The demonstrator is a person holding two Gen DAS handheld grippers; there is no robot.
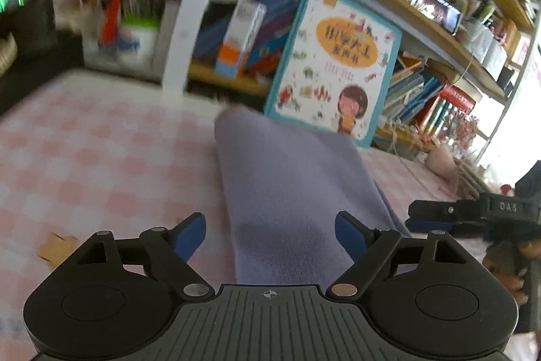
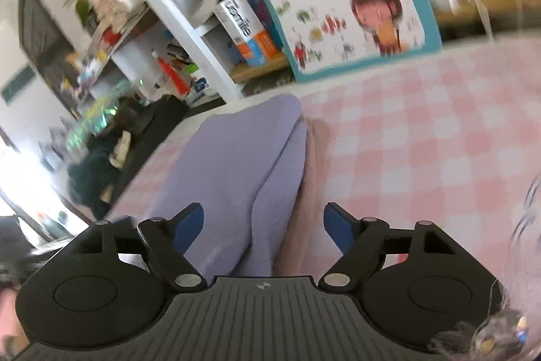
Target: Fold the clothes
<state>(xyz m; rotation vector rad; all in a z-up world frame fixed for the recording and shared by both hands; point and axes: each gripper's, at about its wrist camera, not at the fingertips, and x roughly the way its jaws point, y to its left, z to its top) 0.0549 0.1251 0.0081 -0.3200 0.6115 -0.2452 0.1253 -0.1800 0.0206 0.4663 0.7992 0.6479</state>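
Note:
A lavender garment point(image 1: 287, 192) lies folded into a long strip on the pink checked cloth point(image 1: 101, 158), running away from me toward the shelves. My left gripper point(image 1: 270, 234) is open, its blue fingertips either side of the strip's near end, holding nothing. In the right wrist view the same garment point(image 2: 236, 164) shows a fold crease, with a beige layer point(image 2: 311, 192) along its right edge. My right gripper point(image 2: 263, 227) is open over the garment's near end, empty. It also shows in the left wrist view point(image 1: 439, 215), low at the garment's right edge.
A large picture book point(image 1: 334, 66) leans against the bookshelves point(image 1: 456, 56) just beyond the garment's far end. A white post point(image 1: 189, 22) stands at the back. A small brown scrap point(image 1: 55, 247) lies on the cloth at left. A dark doll point(image 1: 510, 259) is at right.

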